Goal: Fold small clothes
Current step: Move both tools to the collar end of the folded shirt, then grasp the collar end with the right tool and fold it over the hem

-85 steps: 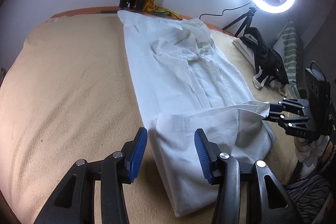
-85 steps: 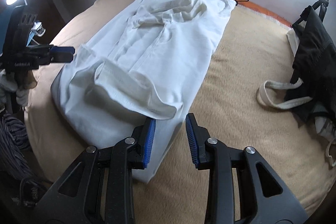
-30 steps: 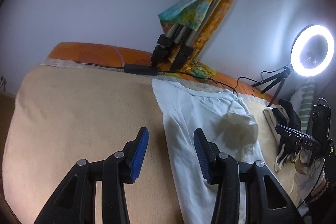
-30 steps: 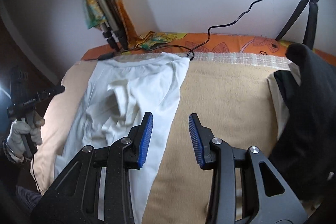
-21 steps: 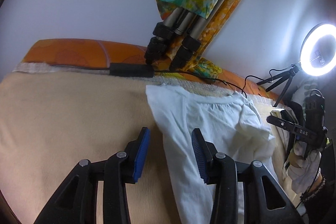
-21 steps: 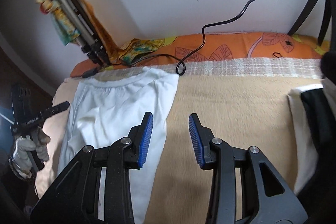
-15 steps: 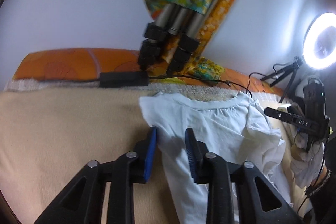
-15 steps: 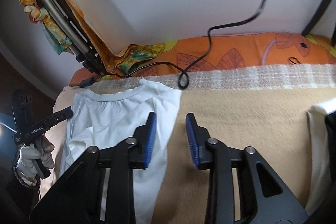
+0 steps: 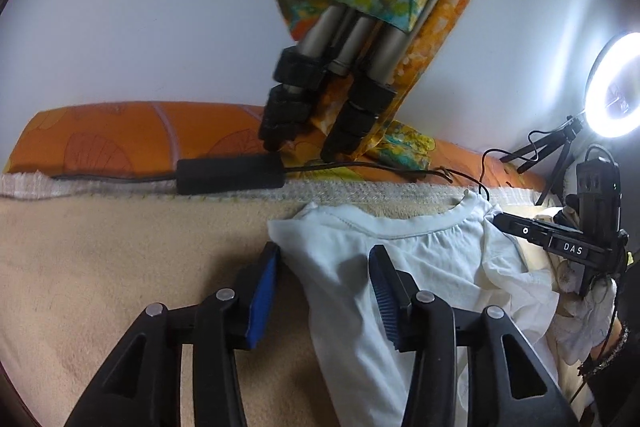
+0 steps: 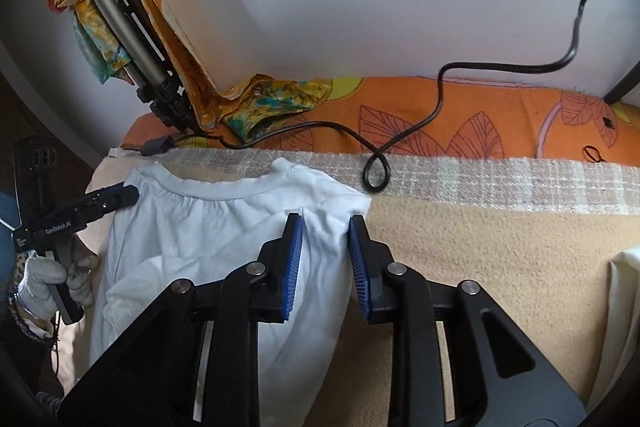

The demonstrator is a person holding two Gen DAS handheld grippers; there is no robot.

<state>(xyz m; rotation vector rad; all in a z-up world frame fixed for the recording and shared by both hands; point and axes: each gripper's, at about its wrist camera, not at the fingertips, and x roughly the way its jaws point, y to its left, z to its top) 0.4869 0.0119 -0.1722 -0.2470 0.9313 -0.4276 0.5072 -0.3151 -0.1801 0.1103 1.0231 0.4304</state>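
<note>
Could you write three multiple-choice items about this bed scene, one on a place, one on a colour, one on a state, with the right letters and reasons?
1. Where does the white cotton T-shirt have its round neckline?
A. toward the orange leaf-print pillow
B. toward the cameras
C. hanging off the bed

2. What colour are the ribbed pads of the right gripper?
A. red
B. blue
C. green

3. How does the left gripper stand at the shirt's shoulder corner?
A. shut on the black cable
B. lifted high above the bed
C. jaws apart, with the shirt's edge between them

Answers:
1. A: the collar lies next to the woven blanket border, just before the pillow.
2. B: both pads show blue against the black frame.
3. C: cloth lies between the separated pads, which have just been opening; neither visibly presses it.
</note>
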